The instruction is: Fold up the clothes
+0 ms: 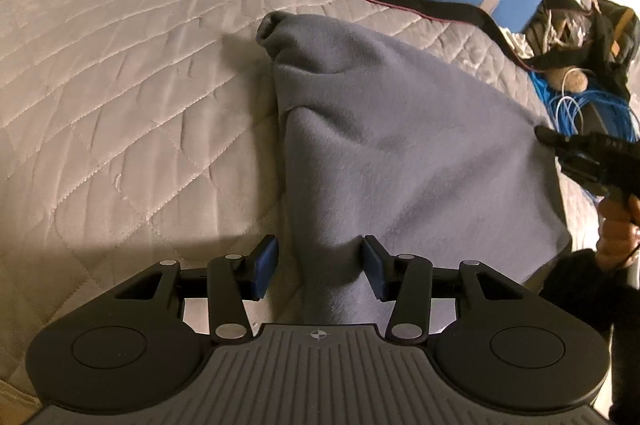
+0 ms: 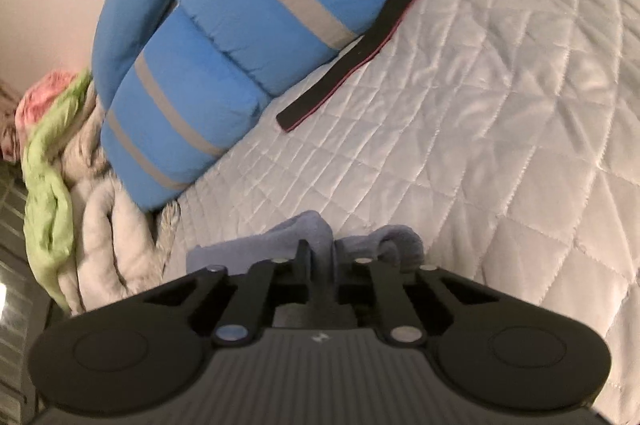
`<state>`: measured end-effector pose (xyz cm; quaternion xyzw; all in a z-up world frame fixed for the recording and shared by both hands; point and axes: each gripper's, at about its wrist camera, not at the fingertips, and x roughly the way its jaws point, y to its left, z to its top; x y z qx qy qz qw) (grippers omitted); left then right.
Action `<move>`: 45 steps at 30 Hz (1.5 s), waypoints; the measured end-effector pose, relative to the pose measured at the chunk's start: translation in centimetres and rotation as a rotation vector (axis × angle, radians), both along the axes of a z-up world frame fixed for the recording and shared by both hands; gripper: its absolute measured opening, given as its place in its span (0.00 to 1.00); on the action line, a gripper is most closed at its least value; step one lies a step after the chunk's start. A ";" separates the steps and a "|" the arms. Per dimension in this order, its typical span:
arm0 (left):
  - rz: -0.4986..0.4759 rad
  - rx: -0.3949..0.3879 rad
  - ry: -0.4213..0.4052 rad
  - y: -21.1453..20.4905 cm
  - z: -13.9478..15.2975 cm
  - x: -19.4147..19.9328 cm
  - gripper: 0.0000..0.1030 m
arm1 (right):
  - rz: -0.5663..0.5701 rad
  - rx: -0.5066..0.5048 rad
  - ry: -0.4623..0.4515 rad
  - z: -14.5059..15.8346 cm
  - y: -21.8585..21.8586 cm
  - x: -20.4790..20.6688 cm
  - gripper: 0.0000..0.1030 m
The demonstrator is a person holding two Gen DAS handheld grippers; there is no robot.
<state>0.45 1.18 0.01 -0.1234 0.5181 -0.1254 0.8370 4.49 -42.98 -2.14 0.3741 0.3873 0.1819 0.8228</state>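
The grey fleece garment (image 1: 400,153) is spread on the pale quilted bedspread (image 1: 120,65), bunched toward its far end. The left gripper (image 1: 316,267) is held with its jaws apart, a ridge of fleece between them but not visibly pinched. The right gripper (image 2: 320,261) is clamped on a bunched edge of the same fleece. If a pull is applied from the right alone, the unclamped side may be dragged and the fold skewed.
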 end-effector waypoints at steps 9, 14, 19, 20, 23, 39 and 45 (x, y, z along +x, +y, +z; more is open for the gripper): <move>-0.003 -0.009 0.006 0.3 0.0 0.0 0.44 | -0.084 0.059 0.044 -0.7 -1.1 -0.7 0.07; -0.002 -0.017 0.008 0.4 0.0 0.0 0.44 | -0.070 -0.003 0.006 -0.3 -1.1 -1.3 0.10; -0.004 -0.005 0.010 0.1 0.1 0.0 0.44 | -0.017 -0.077 -0.019 1.0 -0.9 -2.7 0.53; -0.004 -0.004 0.010 0.2 0.1 0.0 0.44 | -0.004 -0.085 -0.017 1.1 -0.9 -3.2 0.54; -0.001 -0.003 0.012 0.1 0.2 0.0 0.44 | 0.040 -0.105 0.001 1.5 -0.9 -4.7 0.59; 0.024 0.033 -0.052 0.5 1.4 -0.7 0.44 | 0.142 -0.197 -0.072 3.3 1.6 -9.3 0.68; 0.051 0.047 -0.156 0.3 2.7 -0.6 0.44 | 0.208 -0.364 -0.249 5.4 6.6 -8.7 0.81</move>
